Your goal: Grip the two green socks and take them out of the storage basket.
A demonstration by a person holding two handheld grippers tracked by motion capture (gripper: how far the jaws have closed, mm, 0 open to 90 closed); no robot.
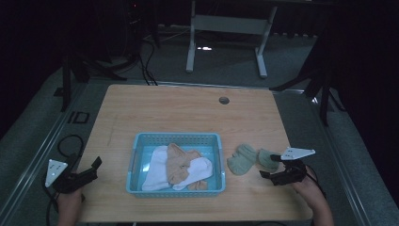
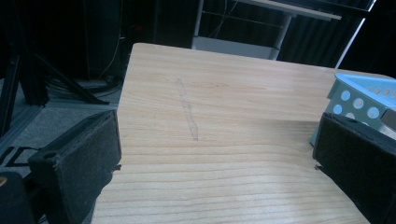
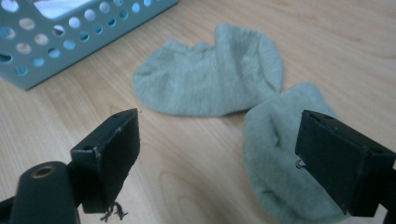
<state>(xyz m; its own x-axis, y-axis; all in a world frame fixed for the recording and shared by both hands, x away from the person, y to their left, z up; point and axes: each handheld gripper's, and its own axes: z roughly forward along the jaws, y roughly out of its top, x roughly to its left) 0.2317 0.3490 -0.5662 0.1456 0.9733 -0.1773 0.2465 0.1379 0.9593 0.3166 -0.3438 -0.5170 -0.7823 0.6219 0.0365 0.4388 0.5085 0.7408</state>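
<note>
The pale green fabric socks [image 1: 249, 159] lie just ahead of the right gripper [image 1: 272, 166], whose jaws stand apart, empty. The left gripper [image 1: 90, 168], also spread and empty, sits well apart beyond the blue perforated plastic basket [image 1: 175, 137].

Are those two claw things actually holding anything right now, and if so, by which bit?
Nothing is held. The right gripper stands open over the green socks; the left gripper is open over bare table.
</note>
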